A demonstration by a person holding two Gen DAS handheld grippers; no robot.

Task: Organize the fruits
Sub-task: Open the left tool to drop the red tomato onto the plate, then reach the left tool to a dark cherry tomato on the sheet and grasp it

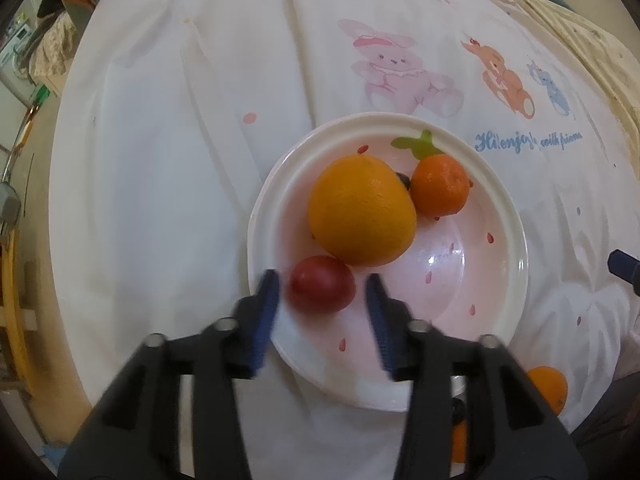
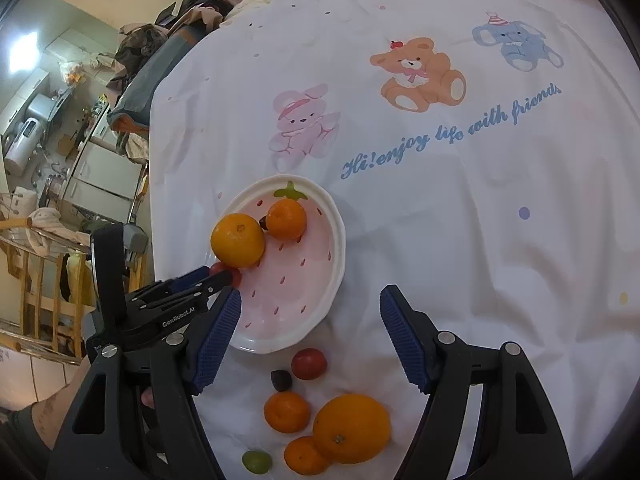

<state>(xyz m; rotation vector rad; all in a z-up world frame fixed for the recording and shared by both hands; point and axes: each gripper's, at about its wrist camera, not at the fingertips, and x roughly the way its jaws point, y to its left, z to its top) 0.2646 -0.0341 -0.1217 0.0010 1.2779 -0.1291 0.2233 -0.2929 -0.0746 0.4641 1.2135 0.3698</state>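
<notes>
A: The left tongs point(image 1: 322, 294) stand parted around the red fruit point(image 1: 322, 290) in the plate point(image 1: 516, 240), pads off it. It sits at the near left rim, so it could roll out if the tongs clip it.

B: The right tongs point(image 2: 310, 336) hang wide and empty. Count?

A: In the plate: one orange point(image 2: 238, 240), one tangerine point(image 2: 286, 220), that red fruit, something small and dark. On the cloth point(image 2: 480, 200) nearby: one orange, two tangerines, one red fruit, one dark grape point(image 2: 281, 380), one green grape point(image 2: 257, 462).
</notes>
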